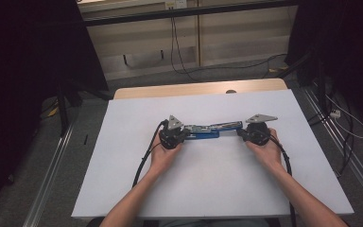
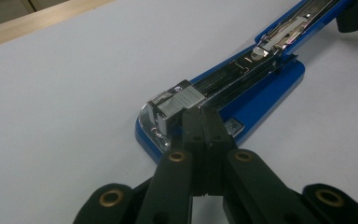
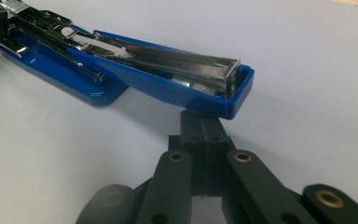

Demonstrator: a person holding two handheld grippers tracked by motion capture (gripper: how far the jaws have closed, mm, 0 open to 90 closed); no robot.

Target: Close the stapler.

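The stapler (image 1: 207, 130) lay opened flat mid-table (image 1: 217, 189), its long axis running left to right between my grippers. My left gripper (image 2: 204, 114) and right gripper (image 3: 204, 122) were both closed, empty, at its two ends.

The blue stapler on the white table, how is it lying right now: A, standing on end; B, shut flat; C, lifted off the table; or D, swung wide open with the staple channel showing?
D: the blue stapler lies spread open on the white table, its metal staple channel exposed, between both shut grippers.
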